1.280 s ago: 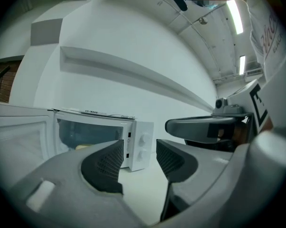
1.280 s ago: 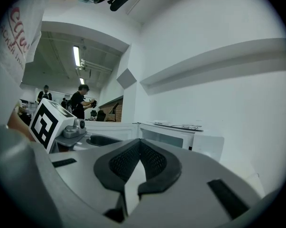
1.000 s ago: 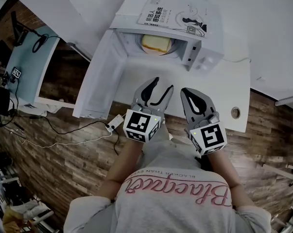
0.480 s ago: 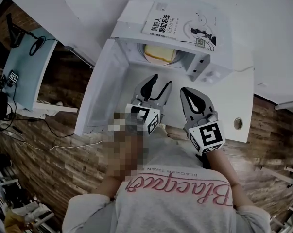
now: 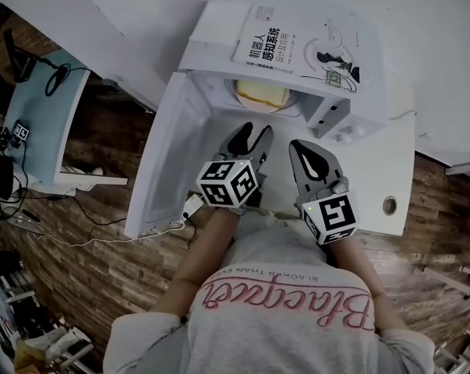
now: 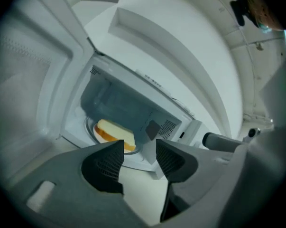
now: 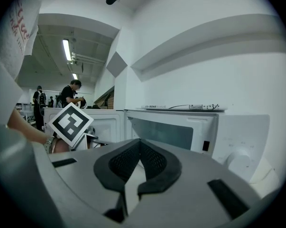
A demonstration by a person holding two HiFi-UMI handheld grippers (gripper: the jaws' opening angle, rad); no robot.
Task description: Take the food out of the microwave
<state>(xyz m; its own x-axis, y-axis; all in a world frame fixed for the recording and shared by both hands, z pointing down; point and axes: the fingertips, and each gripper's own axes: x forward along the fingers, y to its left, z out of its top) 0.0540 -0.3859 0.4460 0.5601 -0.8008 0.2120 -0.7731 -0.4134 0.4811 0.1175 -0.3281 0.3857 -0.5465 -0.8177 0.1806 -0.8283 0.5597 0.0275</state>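
Observation:
A white microwave [image 5: 351,92] stands on the table with its door [image 5: 168,162] swung open to the left. Inside, a slice of yellow-crusted bread [image 5: 262,93] lies on a plate; in the left gripper view the bread [image 6: 115,134] shows just beyond the jaws. My left gripper [image 5: 252,133] is open and empty, a short way in front of the oven's opening. My right gripper [image 5: 301,148] hangs beside it to the right, shut on nothing, level with the control panel [image 7: 237,146]. In the right gripper view the pads meet at the right gripper [image 7: 140,144].
A book [image 5: 297,45] lies on top of the microwave. The white table [image 5: 367,178] has a round cable hole [image 5: 389,205] at its right. A power strip [image 5: 192,205] and cables lie on the wooden floor, with a pale blue desk [image 5: 44,115] at left. People [image 7: 69,96] stand far behind.
My left gripper has moved forward toward the microwave's opening, still open. The right gripper has stayed shut in almost the same place.

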